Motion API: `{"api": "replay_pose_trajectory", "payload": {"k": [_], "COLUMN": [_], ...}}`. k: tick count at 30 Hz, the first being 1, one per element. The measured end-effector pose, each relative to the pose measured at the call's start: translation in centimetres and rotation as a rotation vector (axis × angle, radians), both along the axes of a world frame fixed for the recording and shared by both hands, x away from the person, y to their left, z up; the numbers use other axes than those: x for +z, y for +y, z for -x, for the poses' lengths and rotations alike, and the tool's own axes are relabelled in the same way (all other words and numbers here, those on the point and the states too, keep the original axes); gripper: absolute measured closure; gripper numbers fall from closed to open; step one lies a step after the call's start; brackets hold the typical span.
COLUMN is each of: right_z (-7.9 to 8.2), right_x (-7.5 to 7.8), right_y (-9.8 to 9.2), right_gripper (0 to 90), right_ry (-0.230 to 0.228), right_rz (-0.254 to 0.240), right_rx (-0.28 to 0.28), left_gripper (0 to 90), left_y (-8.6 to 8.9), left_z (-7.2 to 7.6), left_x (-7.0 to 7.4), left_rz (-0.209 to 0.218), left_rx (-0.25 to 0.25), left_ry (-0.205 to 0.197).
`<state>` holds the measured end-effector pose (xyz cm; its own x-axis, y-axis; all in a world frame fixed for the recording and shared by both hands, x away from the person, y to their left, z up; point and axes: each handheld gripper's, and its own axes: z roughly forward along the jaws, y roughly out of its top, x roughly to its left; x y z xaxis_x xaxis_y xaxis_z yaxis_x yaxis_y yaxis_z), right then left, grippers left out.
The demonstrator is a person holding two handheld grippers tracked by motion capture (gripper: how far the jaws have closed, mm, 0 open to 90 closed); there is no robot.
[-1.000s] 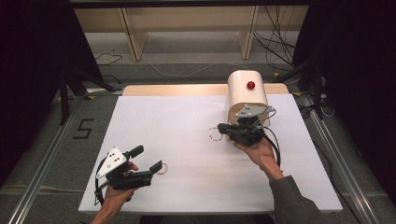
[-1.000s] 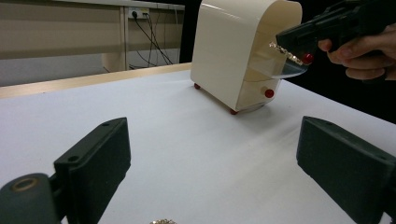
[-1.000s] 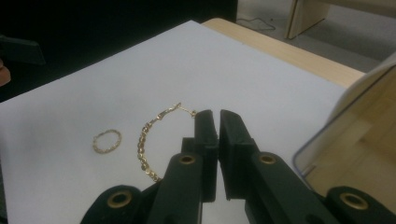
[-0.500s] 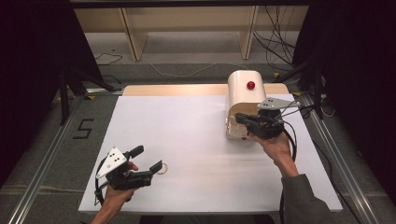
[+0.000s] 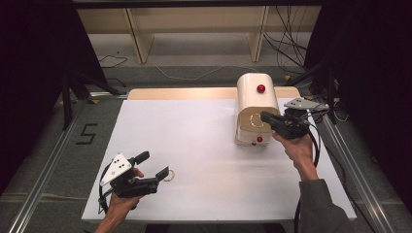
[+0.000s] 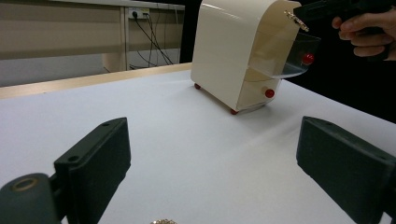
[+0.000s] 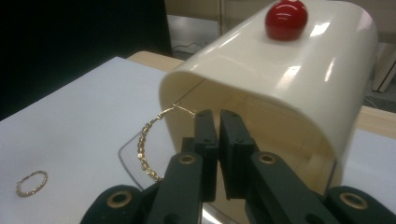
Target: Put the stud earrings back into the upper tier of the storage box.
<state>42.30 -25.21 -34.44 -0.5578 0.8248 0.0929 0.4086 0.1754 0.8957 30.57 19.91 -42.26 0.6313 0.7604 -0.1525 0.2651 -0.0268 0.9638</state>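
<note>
Where jaws hide its clasp, bracelet [image 7: 144, 154] seemingly pinched, right hand-held gripper [image 7: 217, 122].

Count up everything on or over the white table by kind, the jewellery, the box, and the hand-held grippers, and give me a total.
Gold bracelets: 2, one held in the right hand-held gripper at the box opening, one lying on the table by the left hand-held gripper
Cream box with red knobs: 1
Hand-held grippers: 2
Total: 5
</note>
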Motion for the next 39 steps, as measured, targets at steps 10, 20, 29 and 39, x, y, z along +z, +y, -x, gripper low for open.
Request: {"api": "replay_pose_trajectory", "payload": {"k": [10, 20, 29, 39], "right_z": [-0.3, -0.6, 0.7, 2.5], "right_x": [-0.2, -0.7, 0.8, 1.8], "right_y": [-0.4, 0.0, 1.8, 6.3], "right_gripper": [86.2, 74.9, 51.4, 37.1], "right_ry": [0.0, 0.023, -0.005, -0.025], "right_rz": [0.018, 0.06, 0.048, 0.033], "right_rx": [-0.045, -0.044, 0.05, 0.22], "left_gripper": [9.4, 9.4, 9.4, 9.4], "left_y": [0.0, 0.1, 0.1, 0.0], "left_z": [0.0, 0.0, 0.0, 0.0], "left_x": [0.0, 0.0, 0.0, 0.0], "left_rz": [0.001, 0.0, -0.001, -0.005], "left_rx": [0.0, 0.001, 0.002, 0.003], "left_ry": [0.0, -0.001, -0.002, -0.004]}}
